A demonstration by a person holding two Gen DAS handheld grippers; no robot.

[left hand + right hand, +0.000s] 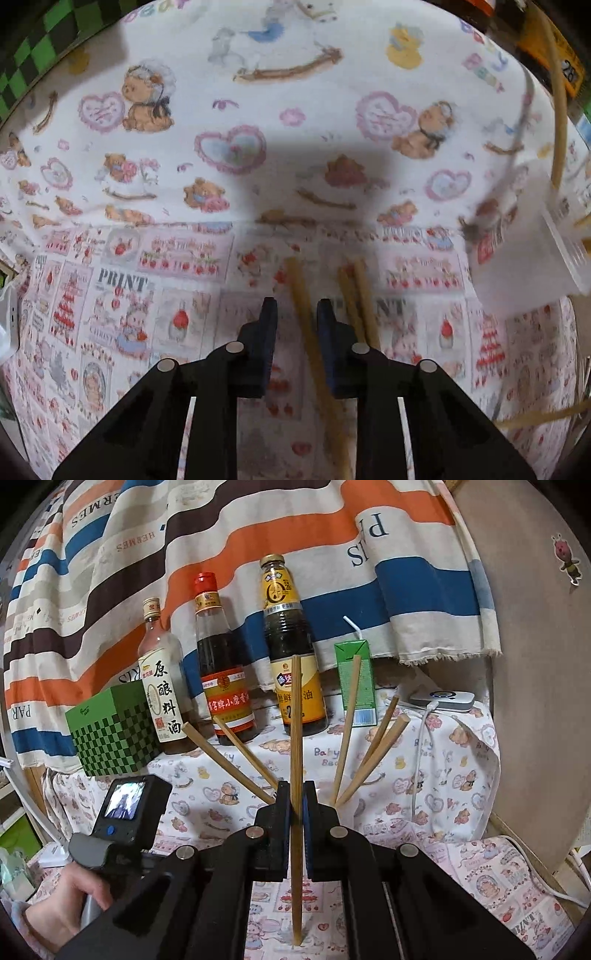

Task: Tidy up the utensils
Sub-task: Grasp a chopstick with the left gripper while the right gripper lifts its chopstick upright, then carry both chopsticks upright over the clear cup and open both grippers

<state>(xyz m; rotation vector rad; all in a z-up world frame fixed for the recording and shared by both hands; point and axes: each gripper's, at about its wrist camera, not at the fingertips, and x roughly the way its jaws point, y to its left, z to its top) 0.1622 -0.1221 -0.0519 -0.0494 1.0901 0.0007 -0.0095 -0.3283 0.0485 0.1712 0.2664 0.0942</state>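
My left gripper (295,306) points down at the printed cloth (147,184). Its jaws stand a little apart around a bamboo chopstick (306,332) that lies on the cloth, close to the right pad; the pads do not press on it. Two more chopsticks (358,295) lie just right of that finger. My right gripper (295,790) is shut on an upright chopstick (295,720). Several other chopsticks (373,760) fan out behind its jaws, their lower ends hidden. A clear plastic cup (546,258) with sticks in it shows at the right edge of the left wrist view.
Three sauce bottles (225,672), a green checked box (110,734) and a green drink carton (356,686) stand at the back against a striped cloth. A white device (443,698) with a cable lies at the right. A hand (70,897) holds the left tool's handle.
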